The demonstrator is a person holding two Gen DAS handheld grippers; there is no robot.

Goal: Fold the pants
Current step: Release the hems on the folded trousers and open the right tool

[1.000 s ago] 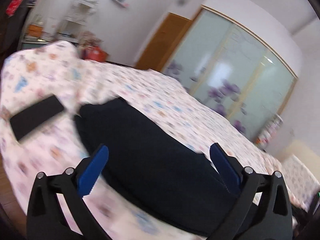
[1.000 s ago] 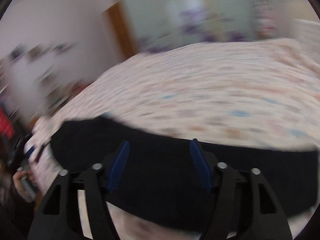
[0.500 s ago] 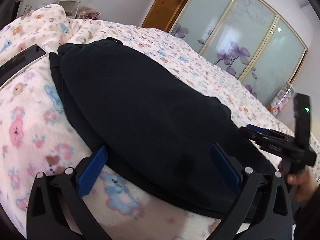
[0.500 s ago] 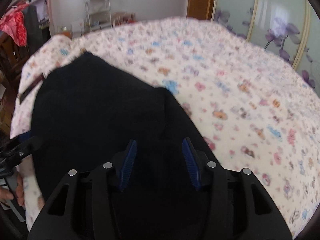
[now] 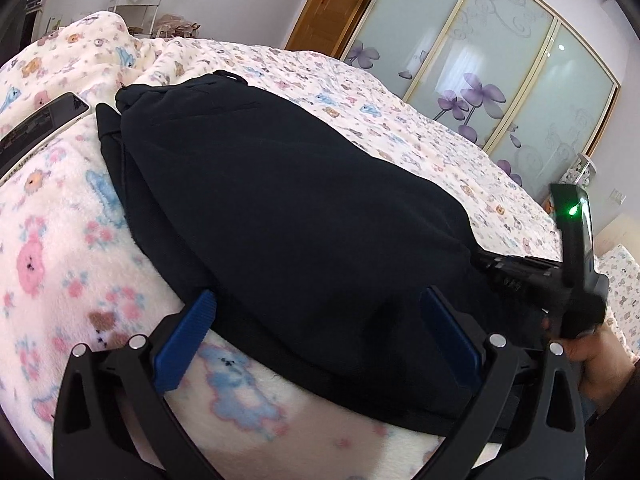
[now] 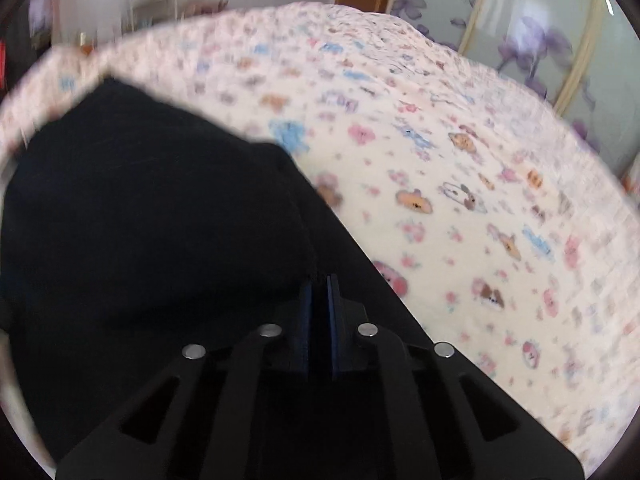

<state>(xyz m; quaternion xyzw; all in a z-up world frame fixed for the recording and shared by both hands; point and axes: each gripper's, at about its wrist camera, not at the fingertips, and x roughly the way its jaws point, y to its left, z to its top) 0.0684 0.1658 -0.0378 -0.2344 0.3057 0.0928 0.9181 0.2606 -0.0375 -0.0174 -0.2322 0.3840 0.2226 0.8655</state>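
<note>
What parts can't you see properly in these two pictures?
- Right wrist view: the right hand-held gripper has its jaws shut at the black pants; whether cloth is pinched is hidden by dark on dark, and the blanket is motion-blurred.
- Left wrist view: the phone is cut off by the left edge.
- Left wrist view: the open left hand-held gripper hides the pants' near edge.

One pair of black pants (image 5: 280,200), one blanket (image 5: 60,260), one phone (image 5: 40,124) — two grippers.

Black pants (image 5: 288,208) lay folded on patterned blanket (image 5: 52,248). Left gripper (image 5: 320,336) wide open w/ near hem between fingers. Right gripper (image 5: 560,280) at pants' far-right edge. Phone (image 5: 40,126) upper left.
</note>
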